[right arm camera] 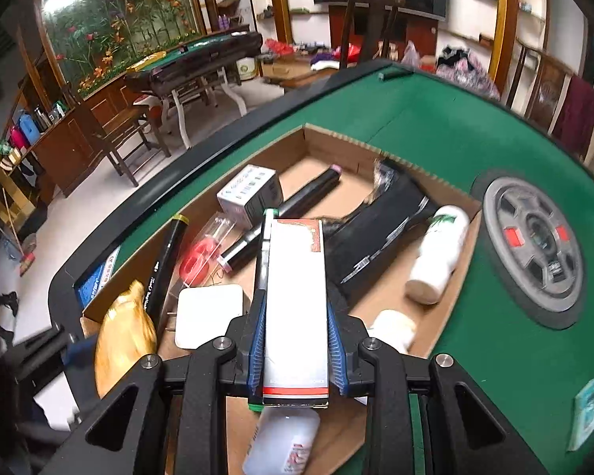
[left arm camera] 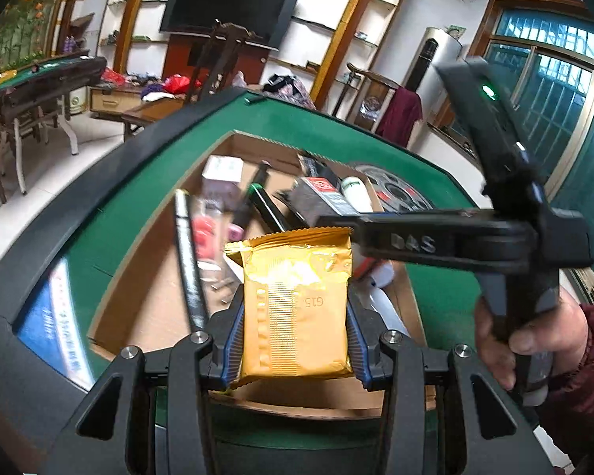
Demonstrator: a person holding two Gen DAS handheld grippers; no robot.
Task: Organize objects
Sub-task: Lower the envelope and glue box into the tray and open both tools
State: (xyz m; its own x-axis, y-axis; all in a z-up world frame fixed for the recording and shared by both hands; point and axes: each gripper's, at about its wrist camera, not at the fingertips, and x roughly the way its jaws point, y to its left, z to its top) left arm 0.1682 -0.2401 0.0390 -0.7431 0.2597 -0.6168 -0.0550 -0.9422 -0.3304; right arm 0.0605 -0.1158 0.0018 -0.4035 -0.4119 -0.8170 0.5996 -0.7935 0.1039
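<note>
We hold the gold packet (left arm camera: 297, 308) in our left fingers (left arm camera: 233, 332) and the white carton (right arm camera: 296, 308) lengthwise in our right fingers (right arm camera: 257, 340), both above the cardboard box (right arm camera: 336, 146).

Both black angular handheld grippers (left arm camera: 295, 340) (right arm camera: 296, 350) carry blue ribbed pads and round silver screws; raised letters mark the right one's finger, and a dark red padded sleeve (left arm camera: 582, 380) covers that hand's wrist.

Contents count, right wrist view. Cardboard box (right arm camera: 328, 146): one. Inside it:
- white bottles: two, at 3 o'clock (right arm camera: 437, 253) and 5 o'clock (right arm camera: 394, 328)
- black markers: two (right arm camera: 164, 265) (right arm camera: 309, 194)
- small white carton (right arm camera: 249, 194): one, at 11 o'clock
- gold packet (right arm camera: 122, 340): one, at 8 o'clock
- white-and-red carton (right arm camera: 297, 308): one

Grey wheel (right arm camera: 534, 245) on the green table (right arm camera: 435, 126): one.
</note>
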